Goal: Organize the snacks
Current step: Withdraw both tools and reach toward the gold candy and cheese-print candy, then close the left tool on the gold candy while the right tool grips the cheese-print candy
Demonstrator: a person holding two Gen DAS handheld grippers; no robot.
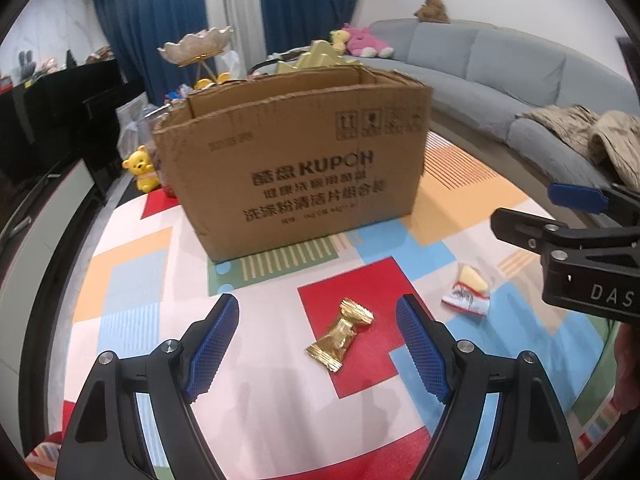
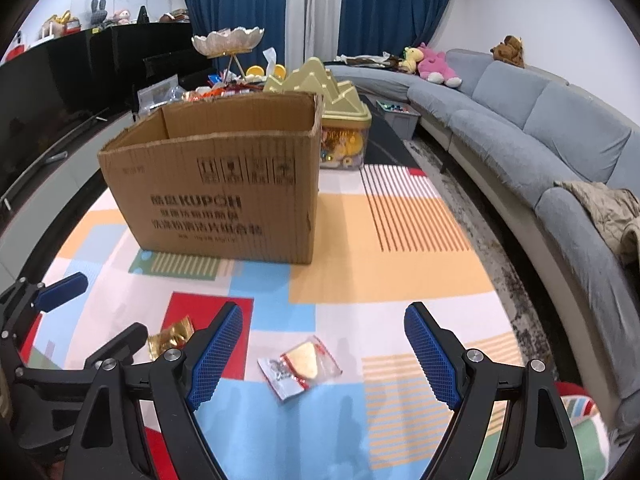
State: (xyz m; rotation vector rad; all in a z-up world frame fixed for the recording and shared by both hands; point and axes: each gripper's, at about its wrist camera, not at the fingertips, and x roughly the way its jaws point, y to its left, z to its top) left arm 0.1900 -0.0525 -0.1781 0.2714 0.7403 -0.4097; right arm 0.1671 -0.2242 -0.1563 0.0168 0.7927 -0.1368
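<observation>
Snacks on mat: gold candy (image 1: pixel 341 335) between left gripper's (image 1: pixel 318 344) spread, empty fingers, clear packet (image 2: pixel 300 366) between right gripper's (image 2: pixel 323 354); approach step; next lower, pinch, carry to cardboard box (image 1: pixel 296 160).

I am looking through two fisheye cameras, each one sitting just behind its own gripper and tilting down at the patterned mat (image 1: pixel 132 320) from close above. The left view is facing the cardboard box (image 1: pixel 296 160) head-on, with the right gripper (image 1: pixel 520 216) entering at its right edge. The right view is standing a little to the right, catching the box (image 2: pixel 216 192) at an angle. Both are sharing the box, the mat, the gold-wrapped candy (image 1: pixel 340 334) and the far grey sofa (image 2: pixel 520 120).
</observation>
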